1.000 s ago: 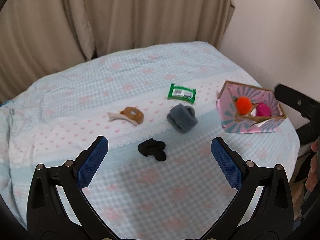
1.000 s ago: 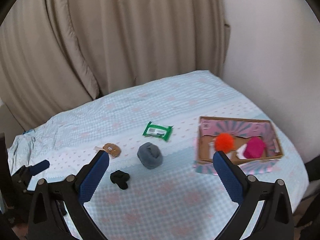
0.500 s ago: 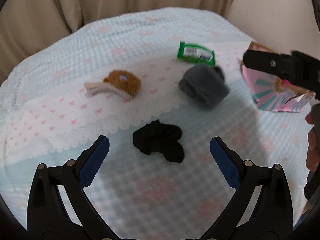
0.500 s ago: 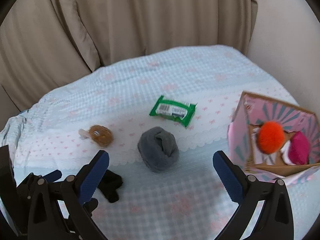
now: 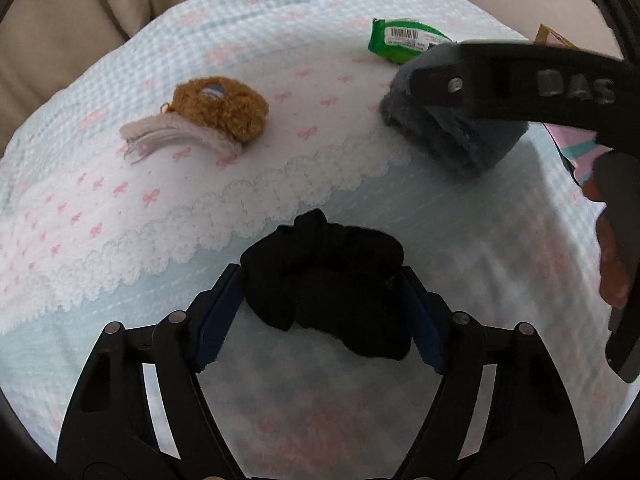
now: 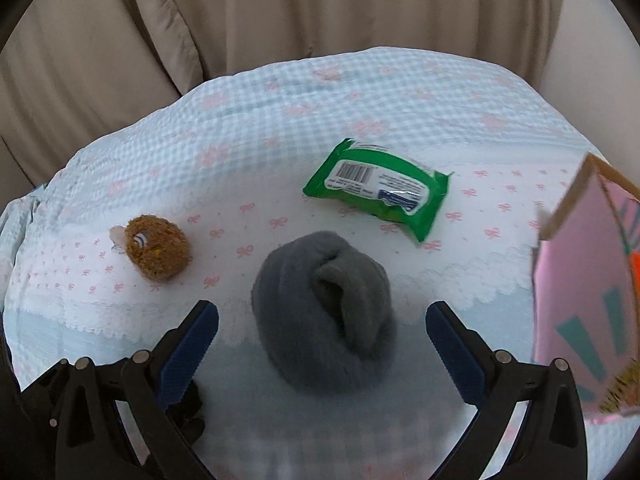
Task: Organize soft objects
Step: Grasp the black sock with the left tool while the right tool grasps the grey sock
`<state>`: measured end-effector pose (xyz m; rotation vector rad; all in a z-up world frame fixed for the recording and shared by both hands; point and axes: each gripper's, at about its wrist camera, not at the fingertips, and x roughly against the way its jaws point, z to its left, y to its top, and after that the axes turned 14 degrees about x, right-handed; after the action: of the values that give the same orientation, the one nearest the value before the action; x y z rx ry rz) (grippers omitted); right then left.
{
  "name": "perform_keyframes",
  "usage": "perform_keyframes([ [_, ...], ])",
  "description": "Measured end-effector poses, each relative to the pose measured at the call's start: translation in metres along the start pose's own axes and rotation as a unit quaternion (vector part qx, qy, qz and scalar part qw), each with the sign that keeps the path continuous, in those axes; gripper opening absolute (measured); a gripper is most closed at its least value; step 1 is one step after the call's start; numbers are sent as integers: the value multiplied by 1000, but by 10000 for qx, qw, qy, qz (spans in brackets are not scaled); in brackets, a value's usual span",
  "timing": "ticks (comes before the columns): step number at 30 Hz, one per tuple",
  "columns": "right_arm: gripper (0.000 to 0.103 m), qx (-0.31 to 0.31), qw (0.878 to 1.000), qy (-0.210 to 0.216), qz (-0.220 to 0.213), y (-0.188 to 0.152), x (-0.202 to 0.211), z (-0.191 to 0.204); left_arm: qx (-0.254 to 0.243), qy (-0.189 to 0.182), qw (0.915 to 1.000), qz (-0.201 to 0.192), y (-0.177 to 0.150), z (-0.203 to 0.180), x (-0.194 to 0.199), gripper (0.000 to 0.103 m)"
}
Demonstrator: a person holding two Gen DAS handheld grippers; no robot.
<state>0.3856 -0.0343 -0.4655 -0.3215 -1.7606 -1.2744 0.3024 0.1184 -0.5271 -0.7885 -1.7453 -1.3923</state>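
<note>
My left gripper [image 5: 322, 280] is shut on a black scrunchie [image 5: 320, 280] that lies on the bedspread, both blue pads pressed against its sides. My right gripper [image 6: 322, 320] is open, with the grey rolled sock [image 6: 324, 312] between its fingers and not touched. The sock also shows in the left wrist view [image 5: 452, 128], partly behind the right gripper's arm. A brown plush toy [image 6: 158, 252] [image 5: 220, 110] lies to the left. A green wipes pack [image 6: 378, 192] [image 5: 404, 40] lies behind the sock. A pink cardboard box [image 6: 588, 292] stands at the right.
The bedspread [image 6: 280, 120] is pale blue check with a white lace-edged band. Beige curtains [image 6: 280, 12] hang behind the bed. A wall stands at the far right. An orange pom-pom [image 6: 635, 276] peeks from the box.
Both grippers have moved down and forward. The left one has closed on the black scrunchie. The right one now straddles the grey sock, still open.
</note>
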Motion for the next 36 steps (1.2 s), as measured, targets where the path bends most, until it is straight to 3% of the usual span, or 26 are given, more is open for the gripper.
perform_keyframes([
  [5,101,94,9999,34,39,3,-19,2,138,-36,9999,-56,4,1,-3,71],
  [7,91,102,9999,103,74,3,-24,3,173,-70,9998,-74,6,2,-4,65],
  [10,83,171,9996,75,197,4,-30,8,213,-107,9997,-86,11,3,-6,55],
  [15,65,113,9993,-77,349,4,-31,4,340,-172,9993,-41,19,10,-5,27],
  [17,60,101,9992,-90,379,3,-28,3,410,-201,9990,0,22,14,-5,22],
  [27,55,0,9993,-223,310,5,3,8,402,-211,9989,-90,34,23,23,20],
  [36,55,-296,9990,-310,118,25,76,7,562,-311,9972,-389,64,24,98,20],
])
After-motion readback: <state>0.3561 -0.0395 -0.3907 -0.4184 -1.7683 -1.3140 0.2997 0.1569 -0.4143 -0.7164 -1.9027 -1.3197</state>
